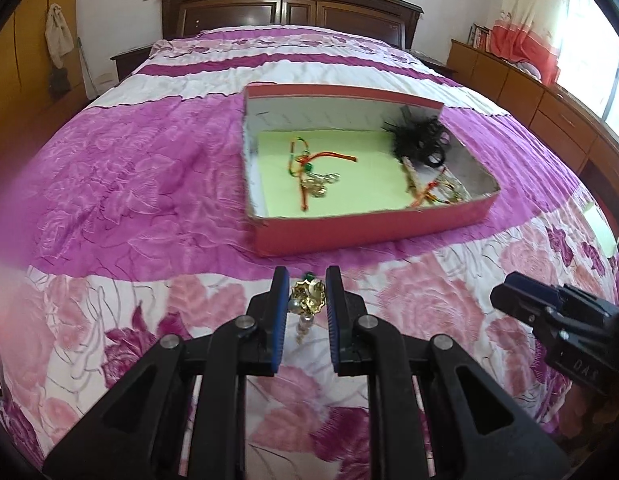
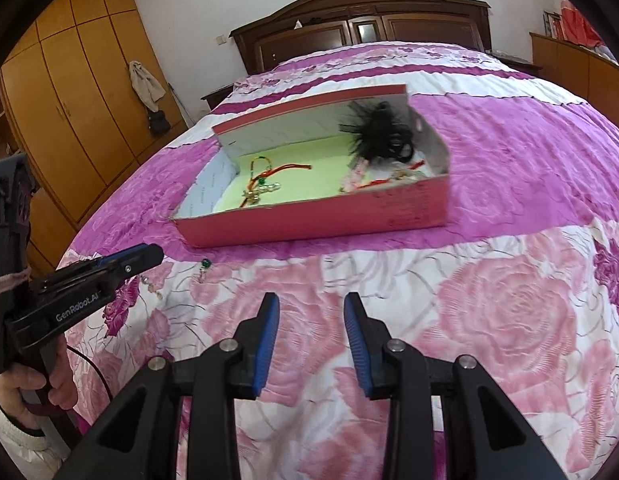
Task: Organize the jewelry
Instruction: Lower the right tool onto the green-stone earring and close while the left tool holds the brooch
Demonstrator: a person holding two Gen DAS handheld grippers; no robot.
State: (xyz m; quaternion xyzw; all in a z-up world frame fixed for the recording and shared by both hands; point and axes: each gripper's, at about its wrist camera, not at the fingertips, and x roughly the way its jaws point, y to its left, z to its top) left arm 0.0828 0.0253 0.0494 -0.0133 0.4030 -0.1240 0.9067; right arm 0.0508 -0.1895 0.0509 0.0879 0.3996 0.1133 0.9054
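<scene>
Left wrist view: left gripper (image 1: 307, 300) was clamped on a gold earring (image 1: 306, 295), pearl drop hanging down. Red box (image 1: 373, 226) lay straight ahead on the bed (image 1: 129, 184), nearer this hand. Right gripper (image 2: 311, 322) stood part open, holding nothing.

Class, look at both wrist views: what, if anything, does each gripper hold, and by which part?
The left gripper is shut on a gold earring, pinched at its gold flower-shaped top; its pearl drop hangs below. The right gripper is open and holds nothing.
</scene>
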